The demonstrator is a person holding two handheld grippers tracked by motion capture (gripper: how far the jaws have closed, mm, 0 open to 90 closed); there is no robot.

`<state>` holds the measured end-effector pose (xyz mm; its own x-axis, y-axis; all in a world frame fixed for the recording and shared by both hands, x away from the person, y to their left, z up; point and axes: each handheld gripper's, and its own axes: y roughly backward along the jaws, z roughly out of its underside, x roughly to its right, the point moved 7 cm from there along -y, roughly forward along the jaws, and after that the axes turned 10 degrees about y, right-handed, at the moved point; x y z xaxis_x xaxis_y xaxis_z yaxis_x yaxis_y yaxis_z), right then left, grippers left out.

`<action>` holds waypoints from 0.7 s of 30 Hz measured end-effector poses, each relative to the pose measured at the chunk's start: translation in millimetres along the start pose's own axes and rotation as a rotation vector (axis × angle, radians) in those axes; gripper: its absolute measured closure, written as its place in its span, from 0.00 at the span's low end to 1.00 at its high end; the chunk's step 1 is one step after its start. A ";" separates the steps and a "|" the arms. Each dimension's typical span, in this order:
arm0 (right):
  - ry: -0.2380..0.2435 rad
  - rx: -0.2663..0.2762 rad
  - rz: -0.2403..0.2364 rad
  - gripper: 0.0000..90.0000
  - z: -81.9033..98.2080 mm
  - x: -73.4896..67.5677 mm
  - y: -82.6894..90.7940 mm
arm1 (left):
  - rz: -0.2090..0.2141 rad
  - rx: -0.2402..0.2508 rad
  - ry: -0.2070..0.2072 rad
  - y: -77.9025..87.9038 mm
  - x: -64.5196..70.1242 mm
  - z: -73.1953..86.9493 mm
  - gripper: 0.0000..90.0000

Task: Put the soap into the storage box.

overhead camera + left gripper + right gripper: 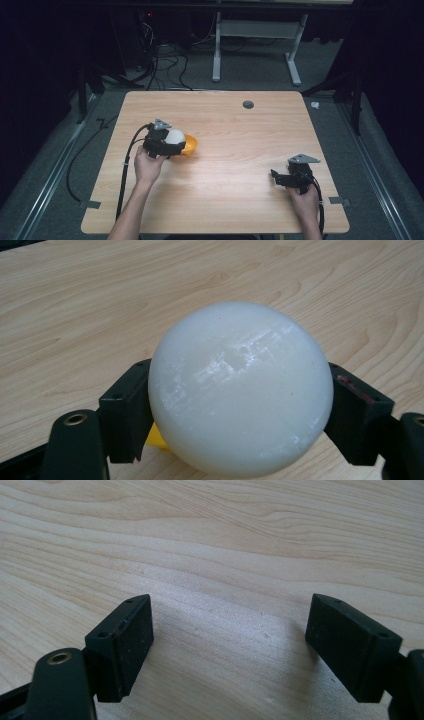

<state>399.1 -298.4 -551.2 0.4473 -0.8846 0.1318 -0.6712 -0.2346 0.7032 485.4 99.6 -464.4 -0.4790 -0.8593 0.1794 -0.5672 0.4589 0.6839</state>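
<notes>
My left gripper [172, 142] is shut on a white ball [175, 136], holding it just over a small orange-yellow bowl [191, 145] on the left half of the wooden table [225, 200]. In the left gripper view the white ball [240, 395] sits squeezed between both black jaws, and a sliver of the yellow bowl [156, 438] peeks out under it. My right gripper [276, 177] rests low over the table at the right front, open. In the right gripper view its fingers [122, 640] stand wide apart over bare wood with nothing between them.
A round dark grommet [248, 104] sits in the table near its far edge. Beyond the table are cables [165, 60] on the floor and the white legs of another desk [216, 50]. Tape tabs [90, 204] mark the table's front corners.
</notes>
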 end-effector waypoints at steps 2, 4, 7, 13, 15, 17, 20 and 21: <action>0.000 0.000 0.000 0.22 0.0 0.0 0.0 | -0.003 -0.001 0.002 -1.5 -0.8 0.0 0.27; 0.000 -0.001 0.000 0.22 0.0 0.0 0.0 | -0.008 -0.002 0.008 -3.8 -2.2 0.0 0.27; 0.000 -0.001 0.000 0.22 0.0 0.0 0.0 | -0.026 0.005 0.014 -6.9 -4.0 -0.3 0.27; 0.000 -0.001 0.000 0.22 0.0 0.0 0.0 | -0.030 0.007 0.021 -12.0 -3.9 -0.5 0.27; 0.003 0.001 0.000 0.22 0.1 0.2 0.0 | -0.037 0.000 0.022 -16.1 -4.7 0.5 0.27; 0.003 0.001 0.000 0.22 0.1 0.2 0.0 | -0.043 -0.004 0.023 -18.6 -5.2 1.3 0.27; 0.003 0.001 0.000 0.22 0.1 0.2 0.0 | -0.046 -0.006 0.024 -20.8 -5.6 1.6 0.27; 0.001 0.001 -0.001 0.22 0.0 0.1 0.0 | -0.049 -0.005 0.024 -22.8 -5.9 1.6 0.27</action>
<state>399.0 -298.6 -551.2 0.4487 -0.8839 0.1322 -0.6711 -0.2356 0.7029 500.1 94.6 -482.2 -0.4346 -0.8858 0.1628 -0.5857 0.4153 0.6960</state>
